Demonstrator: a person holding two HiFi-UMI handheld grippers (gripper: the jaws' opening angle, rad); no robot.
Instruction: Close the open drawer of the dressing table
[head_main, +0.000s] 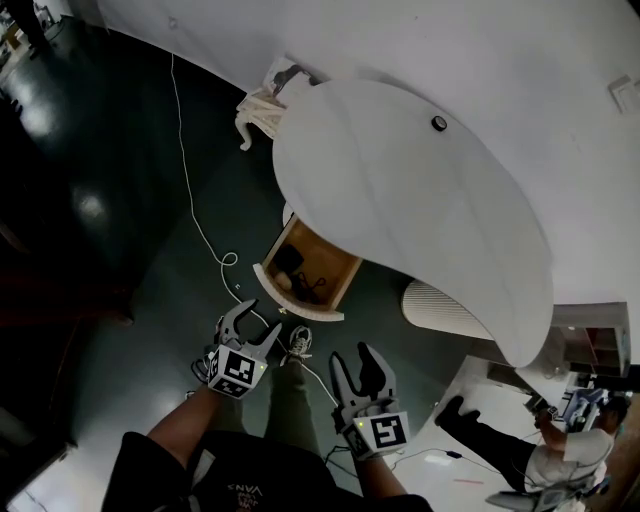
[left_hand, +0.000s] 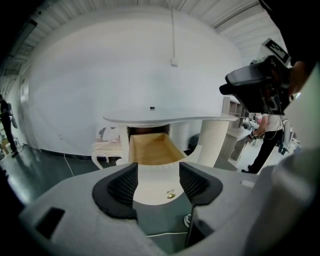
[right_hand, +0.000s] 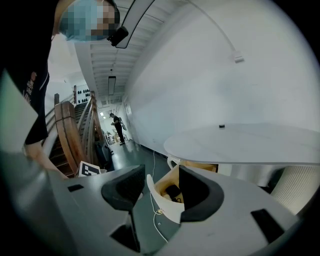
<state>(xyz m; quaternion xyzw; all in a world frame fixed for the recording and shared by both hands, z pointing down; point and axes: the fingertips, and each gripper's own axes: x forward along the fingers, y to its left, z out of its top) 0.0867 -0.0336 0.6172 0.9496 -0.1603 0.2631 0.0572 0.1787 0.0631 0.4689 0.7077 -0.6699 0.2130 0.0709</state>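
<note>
Well, neither of my tools has anything in it. My left gripper (head_main: 256, 318) is low in front of me with its jaws spread wide, and along them I see only the curved white front of the drawer (head_main: 305, 270), well apart from the pads and untouched. A small gold knob (left_hand: 171, 194) sits low on that front. My right gripper (head_main: 352, 355) is beside the left one, a little nearer to me. Its jaws are also apart, and past them only the drawer's near corner and the dark floor (head_main: 150, 300) show.

The drawer is pulled right out from under the dressing table (head_main: 420, 200), whose broad white top overhangs its back end. Its inside is pale wood. A few dark things (head_main: 290, 262) lie in it, though I can't make out what they are from here. A ribbed white pedestal (head_main: 445, 308) carries the table to the right of the drawer, and a small dark object (head_main: 438, 123) rests on the top.

A white cable (head_main: 190, 190) trails across the floor and loops just left of the drawer. A little white stool (head_main: 262, 108) with carved legs stands by the wall at the table's far end. At the lower right of the head view, a person (head_main: 560, 450) is off beyond the table.
</note>
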